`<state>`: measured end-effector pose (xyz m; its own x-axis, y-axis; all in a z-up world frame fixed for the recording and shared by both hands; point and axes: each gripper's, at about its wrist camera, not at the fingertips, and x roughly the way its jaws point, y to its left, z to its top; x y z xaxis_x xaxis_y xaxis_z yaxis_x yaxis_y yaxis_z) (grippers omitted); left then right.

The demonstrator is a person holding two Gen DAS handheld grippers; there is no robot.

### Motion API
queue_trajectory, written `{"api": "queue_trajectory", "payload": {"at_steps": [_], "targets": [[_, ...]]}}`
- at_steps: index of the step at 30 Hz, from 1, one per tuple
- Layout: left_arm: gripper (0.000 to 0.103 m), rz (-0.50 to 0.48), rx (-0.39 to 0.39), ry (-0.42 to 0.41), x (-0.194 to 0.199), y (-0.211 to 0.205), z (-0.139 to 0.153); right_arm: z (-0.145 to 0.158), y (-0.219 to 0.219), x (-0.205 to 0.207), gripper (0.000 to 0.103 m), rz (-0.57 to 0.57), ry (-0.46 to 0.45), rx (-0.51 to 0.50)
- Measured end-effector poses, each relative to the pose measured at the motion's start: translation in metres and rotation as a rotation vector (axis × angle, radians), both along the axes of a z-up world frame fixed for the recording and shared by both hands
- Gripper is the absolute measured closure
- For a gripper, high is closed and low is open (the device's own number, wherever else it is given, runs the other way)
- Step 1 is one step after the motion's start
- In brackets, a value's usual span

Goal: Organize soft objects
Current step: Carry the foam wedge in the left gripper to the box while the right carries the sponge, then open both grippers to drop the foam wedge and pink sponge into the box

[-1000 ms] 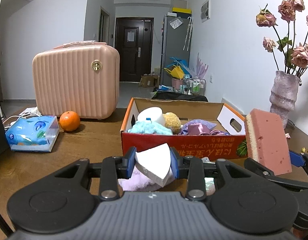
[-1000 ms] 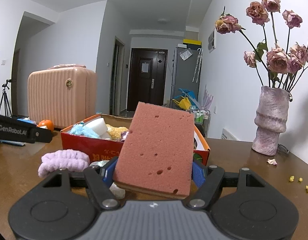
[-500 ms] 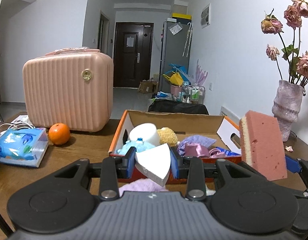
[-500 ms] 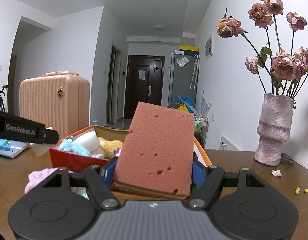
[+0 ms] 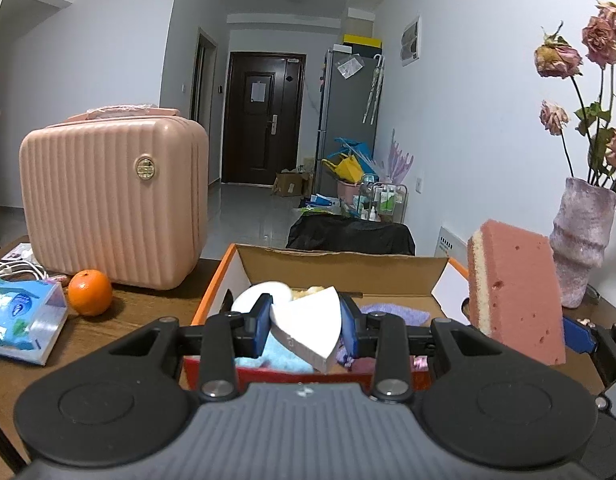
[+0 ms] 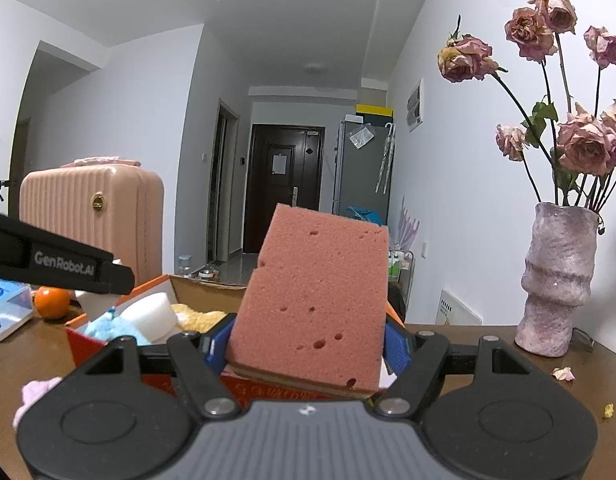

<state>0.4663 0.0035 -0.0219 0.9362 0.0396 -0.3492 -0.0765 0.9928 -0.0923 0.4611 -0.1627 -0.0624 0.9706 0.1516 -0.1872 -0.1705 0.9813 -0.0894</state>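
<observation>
Brown surface (image 5: 148,320) now mostly behind both tools: left tool (image 5: 306,322) clamped on white foam wedge (image 5: 308,328), right tool (image 6: 308,346) clamped on pink sponge (image 6: 311,300), both have advanced over open cardboard box (image 5: 339,264), so drop-in looks next.

Left gripper (image 5: 306,326) jaws clamp a white foam wedge (image 5: 308,328) above the cardboard box (image 5: 339,266).
</observation>
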Motion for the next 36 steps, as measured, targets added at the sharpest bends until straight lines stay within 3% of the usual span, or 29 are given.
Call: {"api": "queue_trajectory", "payload": {"at_steps": [21, 36], "targets": [[0.067, 0.054, -0.039, 0.002, 0.074, -0.003, 0.000, 0.004, 0.001, 0.074, 0.031, -0.035, -0.018, 0.032], [0.067, 0.085, -0.026, 0.050, 0.111, -0.006, -0.014, -0.001, 0.005, 0.118, 0.031, -0.062, 0.027, 0.043]]}}
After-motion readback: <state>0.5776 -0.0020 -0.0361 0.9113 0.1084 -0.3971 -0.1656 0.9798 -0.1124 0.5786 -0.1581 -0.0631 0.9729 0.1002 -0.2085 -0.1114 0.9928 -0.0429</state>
